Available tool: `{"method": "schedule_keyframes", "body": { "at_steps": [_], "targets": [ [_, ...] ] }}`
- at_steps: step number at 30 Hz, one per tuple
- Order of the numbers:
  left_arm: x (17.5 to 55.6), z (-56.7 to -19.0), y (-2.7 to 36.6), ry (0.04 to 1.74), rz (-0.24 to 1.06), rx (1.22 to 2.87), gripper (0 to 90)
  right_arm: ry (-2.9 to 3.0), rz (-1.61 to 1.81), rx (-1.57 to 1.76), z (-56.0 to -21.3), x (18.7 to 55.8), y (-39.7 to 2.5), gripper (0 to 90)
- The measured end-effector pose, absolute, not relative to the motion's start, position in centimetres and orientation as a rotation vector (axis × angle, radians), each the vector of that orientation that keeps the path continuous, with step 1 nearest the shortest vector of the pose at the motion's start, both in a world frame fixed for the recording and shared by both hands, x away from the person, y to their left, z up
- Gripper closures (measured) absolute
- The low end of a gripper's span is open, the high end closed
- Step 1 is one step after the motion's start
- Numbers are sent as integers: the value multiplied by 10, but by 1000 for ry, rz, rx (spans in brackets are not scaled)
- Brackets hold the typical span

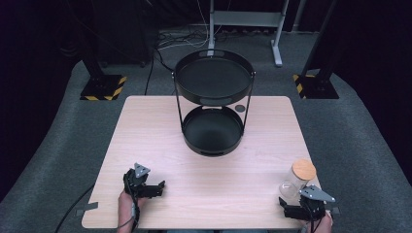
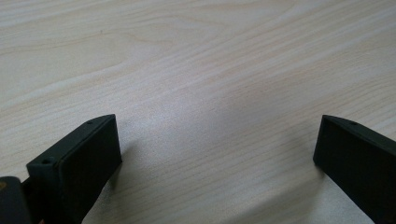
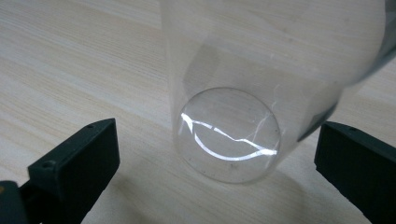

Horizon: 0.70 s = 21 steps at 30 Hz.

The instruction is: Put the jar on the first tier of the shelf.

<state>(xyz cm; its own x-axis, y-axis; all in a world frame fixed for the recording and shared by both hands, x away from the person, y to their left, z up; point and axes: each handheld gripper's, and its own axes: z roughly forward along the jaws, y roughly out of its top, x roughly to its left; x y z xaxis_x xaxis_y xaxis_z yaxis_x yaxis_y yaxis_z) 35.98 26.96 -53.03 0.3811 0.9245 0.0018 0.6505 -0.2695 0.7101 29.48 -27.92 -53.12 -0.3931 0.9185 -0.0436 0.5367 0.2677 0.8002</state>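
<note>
A clear glass jar with a round wooden lid stands near the table's front right corner. My right gripper sits just in front of it, open. In the right gripper view the jar rises between and slightly beyond the two spread jaws of that gripper, and neither jaw touches the glass. Near the front left, my left gripper is held low over the wood. Its own view shows the left gripper open, with bare tabletop between the jaws.
A black two-tier round tray stand occupies the back middle of the light wooden table, with its upper tray above the lower tray. Grey carpet, cables and metal frame legs lie beyond the table.
</note>
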Motion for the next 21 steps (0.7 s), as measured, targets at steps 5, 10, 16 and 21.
{"method": "schedule_keyframes", "body": {
  "at_steps": [5,10,16,21],
  "targets": [
    [360,-530,270,1349,564,2017,5,2019,1001,1330,-531,295,-280,0],
    [360,-530,270,1351,568,2017,4,2032,1002,1321,-531,295,-281,0],
    [360,-530,270,1352,566,2014,6,2032,1018,1311,-531,294,-281,0],
    [360,-530,270,1352,565,2014,7,2043,996,1310,-530,294,-280,0]
  ]
}}
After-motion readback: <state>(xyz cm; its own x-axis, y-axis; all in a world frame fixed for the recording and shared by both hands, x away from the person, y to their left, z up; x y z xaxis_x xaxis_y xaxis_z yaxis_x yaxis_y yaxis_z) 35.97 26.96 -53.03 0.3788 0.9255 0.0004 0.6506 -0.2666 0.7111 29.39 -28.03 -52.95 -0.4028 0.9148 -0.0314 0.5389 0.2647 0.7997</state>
